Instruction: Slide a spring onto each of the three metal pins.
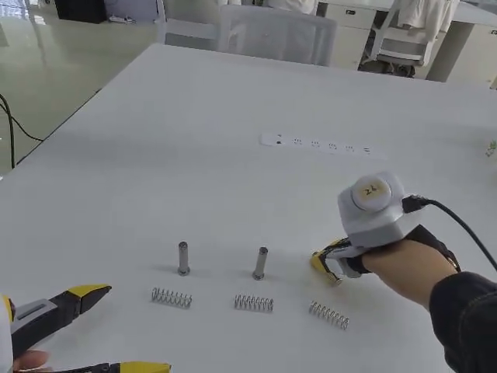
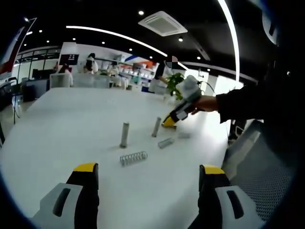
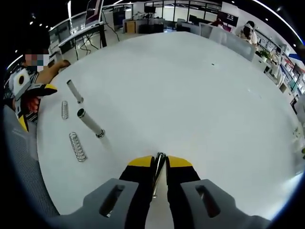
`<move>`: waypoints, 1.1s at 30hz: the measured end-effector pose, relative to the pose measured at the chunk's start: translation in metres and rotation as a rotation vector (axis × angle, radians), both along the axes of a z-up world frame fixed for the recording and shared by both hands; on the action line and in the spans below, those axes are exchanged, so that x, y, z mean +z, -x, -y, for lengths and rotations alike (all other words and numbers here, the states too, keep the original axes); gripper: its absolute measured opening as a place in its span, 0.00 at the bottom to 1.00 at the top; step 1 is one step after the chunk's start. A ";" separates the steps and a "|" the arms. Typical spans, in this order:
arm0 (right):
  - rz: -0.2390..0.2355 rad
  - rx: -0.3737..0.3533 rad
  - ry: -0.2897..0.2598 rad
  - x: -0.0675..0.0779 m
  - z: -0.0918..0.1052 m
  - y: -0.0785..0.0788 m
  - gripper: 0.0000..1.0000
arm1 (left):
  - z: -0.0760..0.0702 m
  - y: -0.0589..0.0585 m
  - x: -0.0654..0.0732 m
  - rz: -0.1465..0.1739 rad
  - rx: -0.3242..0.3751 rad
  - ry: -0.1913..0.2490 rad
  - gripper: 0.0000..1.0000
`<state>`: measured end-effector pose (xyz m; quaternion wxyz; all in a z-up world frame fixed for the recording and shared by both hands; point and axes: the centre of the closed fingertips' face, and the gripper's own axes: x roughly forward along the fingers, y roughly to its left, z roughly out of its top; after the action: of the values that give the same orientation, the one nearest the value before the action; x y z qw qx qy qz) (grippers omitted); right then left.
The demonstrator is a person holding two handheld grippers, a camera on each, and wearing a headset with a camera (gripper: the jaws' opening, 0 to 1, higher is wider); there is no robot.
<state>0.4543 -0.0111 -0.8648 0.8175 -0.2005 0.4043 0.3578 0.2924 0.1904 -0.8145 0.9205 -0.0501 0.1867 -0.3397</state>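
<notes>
The right tool (image 3: 159, 160) is pressed together on a thin metal pin (image 3: 157, 181), its tips down at the white counter (image 1: 233, 116). Just beside it, toward the left tool, the near pin (image 1: 260, 264) stands upright, and the far pin (image 1: 183, 259) stands upright beyond that. Three springs lie flat in a row on the person's side of the pins: the first spring (image 1: 329, 314) near the right tool, then the middle spring (image 1: 254, 303) and the last spring (image 1: 172, 297). The left tool (image 1: 116, 330) is near the last spring, spread wide and holding nothing. Well beyond the right tool lies a power strip (image 1: 322, 145).
</notes>
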 end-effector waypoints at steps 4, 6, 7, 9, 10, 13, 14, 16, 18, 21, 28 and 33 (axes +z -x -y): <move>-0.027 -0.015 0.012 -0.001 -0.001 0.000 0.06 | 0.000 0.000 -0.001 -0.001 0.000 -0.001 0.83; -0.036 -0.015 0.025 -0.001 -0.002 0.001 0.05 | 0.000 0.000 0.000 0.000 -0.003 -0.001 0.83; -0.044 -0.023 0.030 -0.001 -0.002 0.000 0.05 | 0.001 0.000 0.001 0.001 -0.004 0.000 0.83; -0.051 -0.028 0.030 -0.001 -0.001 0.000 0.05 | 0.002 0.000 0.002 0.004 -0.007 -0.001 0.83; -0.056 -0.036 0.021 -0.001 0.000 0.000 0.05 | 0.002 0.000 0.002 0.005 -0.008 -0.002 0.83; -0.056 -0.049 0.003 0.000 0.002 0.002 0.05 | 0.000 -0.001 0.004 0.010 -0.006 -0.003 0.83; -0.051 -0.052 0.000 0.001 0.004 0.002 0.05 | -0.002 -0.001 0.005 0.012 -0.002 -0.002 0.83; -0.044 -0.062 -0.019 0.006 0.004 0.003 0.05 | -0.003 -0.001 0.006 0.014 0.004 0.000 0.83; -0.040 -0.068 -0.027 0.010 0.006 0.003 0.05 | -0.003 -0.001 0.006 0.017 0.004 -0.001 0.83; -0.024 -0.068 -0.040 0.017 0.007 0.006 0.05 | -0.002 0.000 0.007 0.020 0.001 0.000 0.83; 0.008 -0.073 -0.070 0.029 0.010 0.013 0.05 | 0.001 0.001 0.011 0.030 -0.007 -0.001 0.82; 0.022 -0.076 -0.087 0.035 0.011 0.018 0.05 | 0.001 0.002 0.013 0.033 -0.007 -0.004 0.82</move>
<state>0.4365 -0.0217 -0.8299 0.8429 -0.1531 0.3866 0.3415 0.2904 0.1896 -0.8016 0.9223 -0.0421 0.1721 -0.3435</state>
